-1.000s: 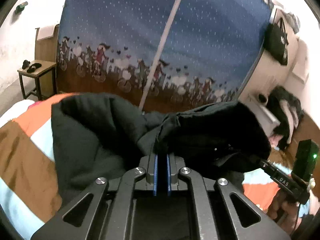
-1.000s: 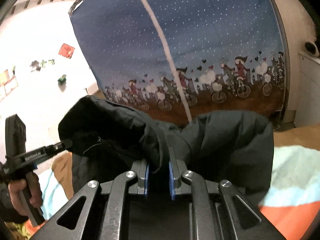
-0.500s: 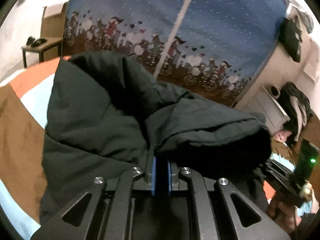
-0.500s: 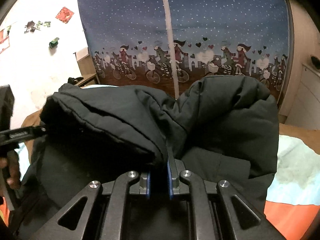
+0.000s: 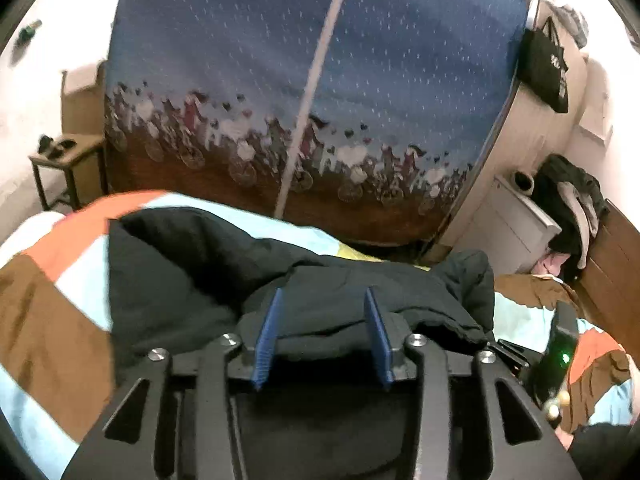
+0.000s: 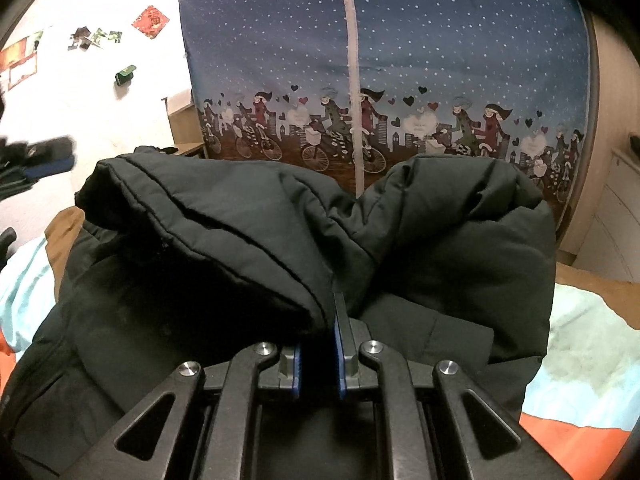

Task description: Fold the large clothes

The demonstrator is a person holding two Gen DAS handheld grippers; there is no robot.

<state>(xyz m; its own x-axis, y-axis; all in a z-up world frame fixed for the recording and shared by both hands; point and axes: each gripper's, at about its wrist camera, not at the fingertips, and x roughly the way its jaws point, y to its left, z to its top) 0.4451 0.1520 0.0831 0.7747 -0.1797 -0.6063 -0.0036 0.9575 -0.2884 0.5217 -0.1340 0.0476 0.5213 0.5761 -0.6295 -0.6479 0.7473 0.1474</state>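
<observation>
We are mid-fold: left gripper (image 5: 322,332) jaws apart, right gripper (image 6: 318,336) jaws clamped on jacket (image 6: 280,220); next, release.

Black padded jacket (image 6: 280,232) with stitched seams, lying on a bedspread (image 5: 48,320) blocked in brown, orange, pale blue and white, with a patch of yellow at the far edge. Beyond, a curtain (image 6: 440,60) of deep blue dotted white, split by a pale vertical stripe, with a border of cartoon cyclists, hearts and buildings over brown. Blue ribbed pads (image 5: 266,334) on black gripper fingers; red paper square (image 6: 151,21) on the white wall, far left; black tote bag (image 5: 544,68) hanging far right.
</observation>
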